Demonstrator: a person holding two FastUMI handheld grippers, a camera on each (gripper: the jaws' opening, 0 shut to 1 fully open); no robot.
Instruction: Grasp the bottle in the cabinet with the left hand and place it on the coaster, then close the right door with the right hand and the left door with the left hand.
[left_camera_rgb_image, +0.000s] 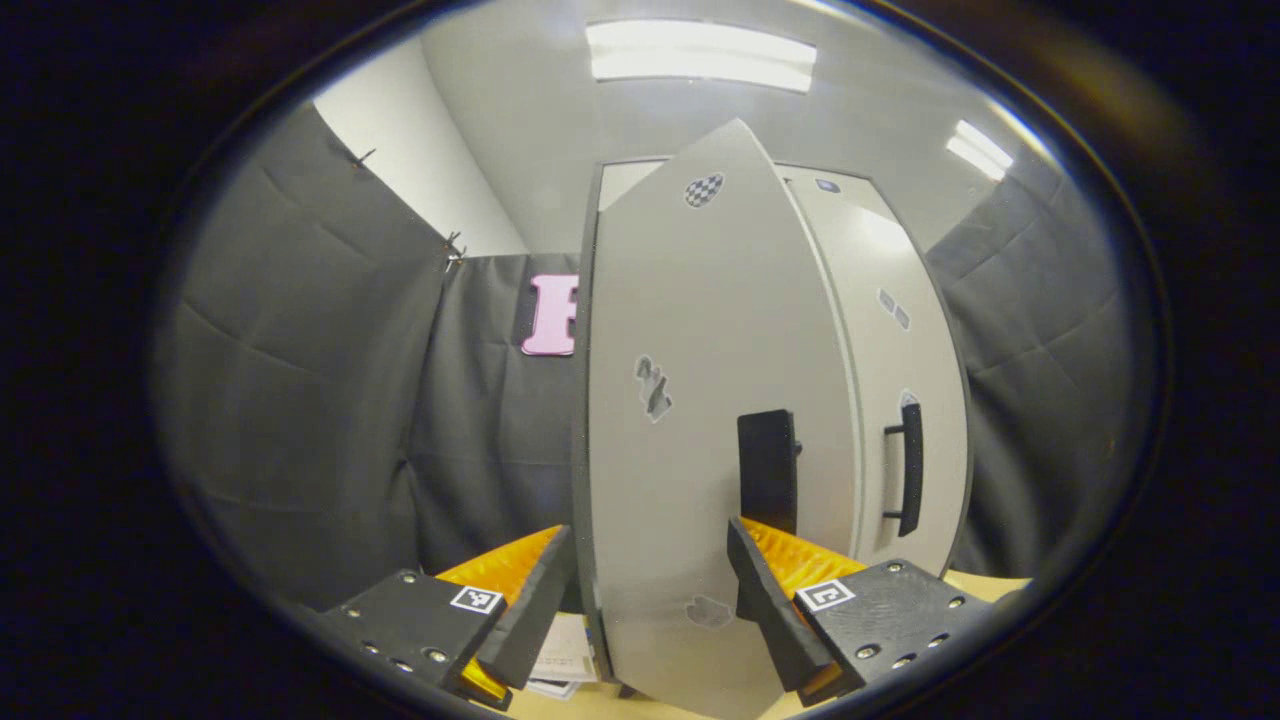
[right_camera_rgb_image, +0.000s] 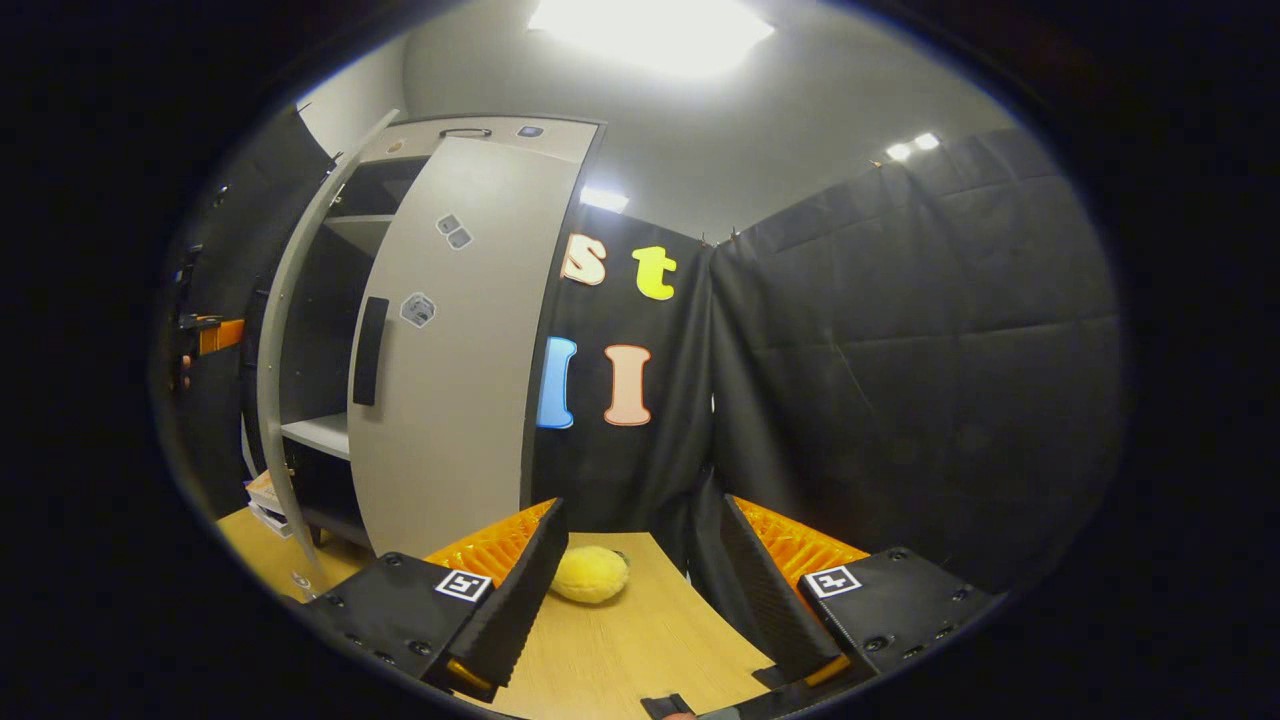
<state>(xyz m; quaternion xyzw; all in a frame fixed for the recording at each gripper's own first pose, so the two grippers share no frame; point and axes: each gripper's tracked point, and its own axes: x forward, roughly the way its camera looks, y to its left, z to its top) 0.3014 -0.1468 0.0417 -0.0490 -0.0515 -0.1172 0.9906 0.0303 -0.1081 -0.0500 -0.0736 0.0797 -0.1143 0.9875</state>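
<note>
Left gripper (left_camera_rgb_image: 650, 610): fingers spread wide, straddling the edge of the left door (left_camera_rgb_image: 700, 400), gripping nothing.
Right gripper (right_camera_rgb_image: 640, 590): fingers apart, empty, above the bench (right_camera_rgb_image: 620, 650).
Right door (right_camera_rgb_image: 460, 340): closed.
Left door: ajar.
Bottle: can't tell where.
</note>
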